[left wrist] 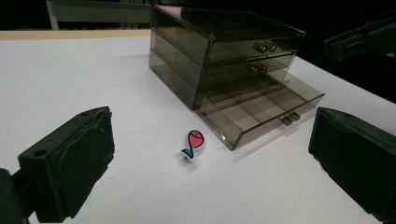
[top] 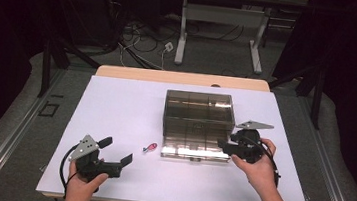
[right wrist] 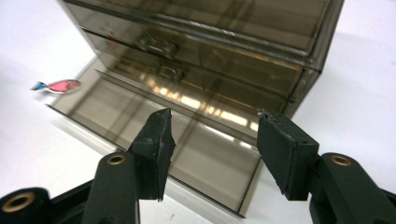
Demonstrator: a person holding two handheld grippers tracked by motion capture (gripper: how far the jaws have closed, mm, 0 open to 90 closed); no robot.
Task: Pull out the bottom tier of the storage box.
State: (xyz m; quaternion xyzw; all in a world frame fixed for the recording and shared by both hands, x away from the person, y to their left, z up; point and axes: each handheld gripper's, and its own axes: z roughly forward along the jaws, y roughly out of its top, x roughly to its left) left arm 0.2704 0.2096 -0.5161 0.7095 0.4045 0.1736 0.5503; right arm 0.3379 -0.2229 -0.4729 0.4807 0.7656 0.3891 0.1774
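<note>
A smoky clear cabinet (top: 198, 107) with three drawers stands mid-table. Its bottom drawer (top: 196, 146) is pulled out toward me and looks empty (right wrist: 116, 107). Left of the drawer a small pink and blue fish piece (top: 150, 148) lies on the white table; the left gripper view has it (left wrist: 192, 143) straight ahead. My left gripper (top: 116, 150) rests near the front left, open and wide, pointing at the fish from a short way off. My right gripper (top: 226, 145) hovers at the drawer's front right corner. Its jaws (right wrist: 218, 140) stand open over the drawer with nothing between them.
The white table top (top: 116, 104) ends in a front edge just behind my hands, and a wooden strip runs along its far side. Beyond it are desk legs (top: 181, 40) and cables on the floor. Dark curtains flank both sides.
</note>
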